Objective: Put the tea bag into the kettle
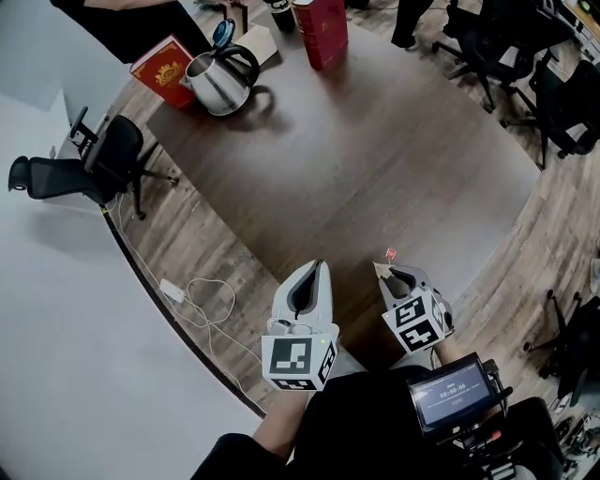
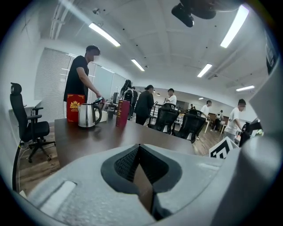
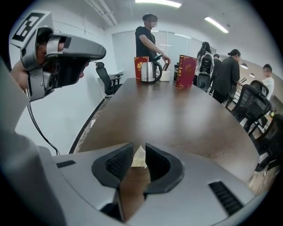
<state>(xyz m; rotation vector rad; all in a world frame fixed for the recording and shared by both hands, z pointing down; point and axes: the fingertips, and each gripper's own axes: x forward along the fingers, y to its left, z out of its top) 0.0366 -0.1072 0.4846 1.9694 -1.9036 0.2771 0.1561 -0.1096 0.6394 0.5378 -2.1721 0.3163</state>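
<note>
**A:** Dark wood, that table [image 1: 375, 159]. Where does the kettle [image 1: 221, 80] stand on it?

**B:** At the far end. It is steel, with a black handle and its lid tipped up. A red box [image 1: 161, 67] sits just beside the kettle on the head view's left. A second box [image 1: 321, 28] stands near it on the other side. A person [image 3: 148, 42] stands behind the kettle with one hand at its lid.

**A:** And the tea bag [image 3: 138, 157]?

**B:** Well apart from the kettle, over the table's near edge. The right gripper [image 3: 138, 152] has its jaws pinched on it, and a pale paper corner shows between the pads. In the head view a small red tag [image 1: 391, 253] shows just past that gripper's tip, on the kettle side.

**A:** The left gripper [image 2: 139, 148]?

**B:** Clenched on nothing, its pads meeting. It is just beside the right one, equally far from the kettle.

**A:** Anything off the table?

**B:** A black chair [image 1: 94, 164] on the floor, left of the kettle.
</note>
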